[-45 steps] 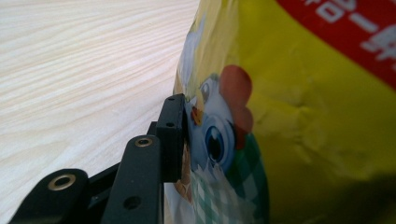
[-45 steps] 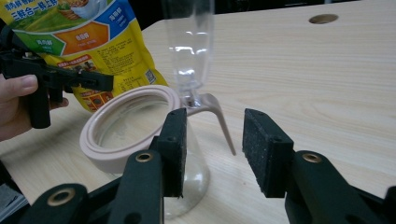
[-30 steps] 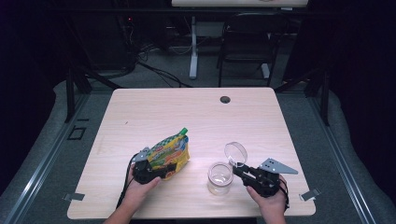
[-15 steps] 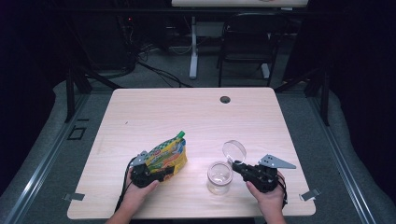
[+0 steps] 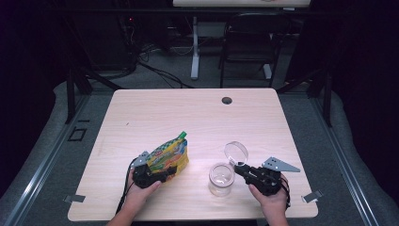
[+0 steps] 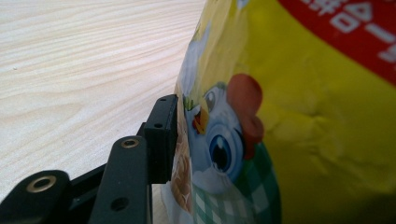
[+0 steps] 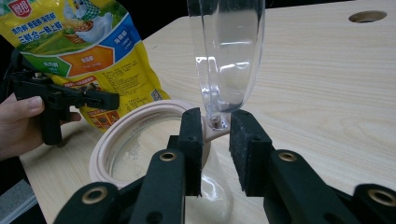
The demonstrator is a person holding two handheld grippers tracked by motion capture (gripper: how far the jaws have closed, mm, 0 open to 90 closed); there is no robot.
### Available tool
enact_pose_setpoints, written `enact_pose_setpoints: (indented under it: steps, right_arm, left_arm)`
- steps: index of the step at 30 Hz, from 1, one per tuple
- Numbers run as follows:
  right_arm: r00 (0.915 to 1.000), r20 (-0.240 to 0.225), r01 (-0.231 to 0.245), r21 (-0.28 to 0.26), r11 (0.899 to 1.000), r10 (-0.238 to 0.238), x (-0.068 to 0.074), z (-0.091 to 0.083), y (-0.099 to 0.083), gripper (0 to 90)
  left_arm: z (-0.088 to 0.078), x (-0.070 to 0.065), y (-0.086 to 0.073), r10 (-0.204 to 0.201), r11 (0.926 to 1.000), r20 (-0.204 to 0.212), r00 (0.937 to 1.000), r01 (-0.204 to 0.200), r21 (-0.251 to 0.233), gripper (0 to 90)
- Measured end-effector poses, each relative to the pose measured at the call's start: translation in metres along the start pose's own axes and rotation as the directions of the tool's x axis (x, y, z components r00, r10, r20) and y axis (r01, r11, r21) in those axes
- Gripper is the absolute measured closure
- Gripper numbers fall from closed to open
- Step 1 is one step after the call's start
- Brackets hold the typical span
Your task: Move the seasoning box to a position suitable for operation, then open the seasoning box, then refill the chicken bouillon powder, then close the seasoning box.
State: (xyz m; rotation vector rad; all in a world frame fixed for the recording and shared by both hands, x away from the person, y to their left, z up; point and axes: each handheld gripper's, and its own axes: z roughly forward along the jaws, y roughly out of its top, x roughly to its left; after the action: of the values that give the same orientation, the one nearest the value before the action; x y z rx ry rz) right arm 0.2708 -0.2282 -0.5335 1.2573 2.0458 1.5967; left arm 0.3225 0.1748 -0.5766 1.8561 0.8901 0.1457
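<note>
A yellow snack bag [image 5: 169, 153] stands tilted on the table [image 5: 188, 117], with my left gripper [image 5: 167, 172] at its lower end. Its jaws have just been opening, with the bag between them. In the left gripper view one pad [image 6: 161, 135] still lies against the bag [image 6: 289, 116]; the other is hidden behind it. A clear glass jar [image 5: 221, 178] with a pink rim [image 7: 140, 114] stands to the right, its clear lid [image 7: 229, 51] hinged upright. My right gripper [image 7: 215, 149] has just been opening and straddles the lid's hinge [image 7: 215, 132] without pinching it.
A round cable hole [image 5: 227, 100] sits near the table's far edge. A chair and desk legs stand on the floor beyond. The left gripper [image 7: 70, 95] and its hand appear at the left of the right gripper view, in front of the bag [image 7: 79, 51].
</note>
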Motion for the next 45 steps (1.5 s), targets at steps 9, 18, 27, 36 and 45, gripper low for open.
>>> enact_pose_setpoints:
  steps: [9,18,27,36,45]
  right_arm:
    - [1.0,0.002,0.005,-0.001,1.0,-0.005,0.001,-0.003,-0.001,72.4]
    - [0.9995,0.013,0.028,-0.007,1.0,-0.028,0.005,-0.008,-0.001,68.6]
    - [0.9994,0.006,0.035,-0.01,0.999,-0.035,0.009,-0.017,0.002,64.7]
    - [0.9989,0.022,0.042,-0.015,0.999,-0.042,0.01,-0.024,0.004,64.0]
    - [0.998,0.031,0.055,-0.007,0.998,-0.054,0.015,-0.028,0.001,62.8]
  left_arm:
    - [0.001,-0.001,0.003,0.022,0.9997,-0.016,0.9996,-0.021,0.013,61.4]
    - [-0.002,-0.004,0.01,0.039,0.9987,-0.029,0.9988,-0.038,0.034,62.7]
    - [-0.02,-0.016,0.025,0.125,0.9922,-0.078,0.9892,-0.124,0.006,62.9]
    - [-0.031,-0.023,0.035,0.196,0.9804,-0.13,0.972,-0.197,0.005,62.9]
    - [-0.027,-0.027,0.041,0.238,0.9712,-0.141,0.961,-0.237,0.025,63.0]
